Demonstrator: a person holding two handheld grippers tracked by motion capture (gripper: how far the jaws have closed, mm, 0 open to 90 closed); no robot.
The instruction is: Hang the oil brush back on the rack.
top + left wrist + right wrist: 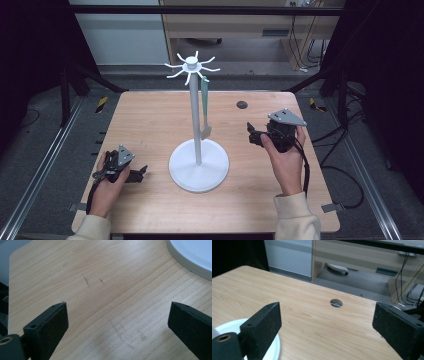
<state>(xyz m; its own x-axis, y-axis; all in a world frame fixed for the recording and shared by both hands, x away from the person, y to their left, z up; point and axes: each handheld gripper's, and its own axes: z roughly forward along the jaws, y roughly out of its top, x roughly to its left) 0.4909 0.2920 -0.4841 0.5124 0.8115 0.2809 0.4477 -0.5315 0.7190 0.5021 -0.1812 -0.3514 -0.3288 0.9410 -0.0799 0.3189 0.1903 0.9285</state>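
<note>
A light wood-grain bench (150,120) stands on a grey floor, with a pale cabinet front and a wooden desk beyond its far edge. A small round hole (242,104) sits in the bench top near the far edge, right of centre; the right gripper view shows it too (336,303).

At bench centre stands a white rack (194,115): a round flat base (199,167), a slim upright pole and a ring of short hooks at the top. A pale green utensil (205,107) hangs from one hook on the right side of the pole, its lower end clear of the base.

The left hand-held gripper (142,172) rests low at the near left of the bench, just left of the base and apart from it. Its jaws are spread wide over bare wood, nothing between them (117,322); the base rim shows at the upper right of that view.

The right hand-held gripper (252,135) is held to the right of the rack, near the utensil's lower end but not touching it. Its jaws are spread wide with nothing between them (325,322).
</note>
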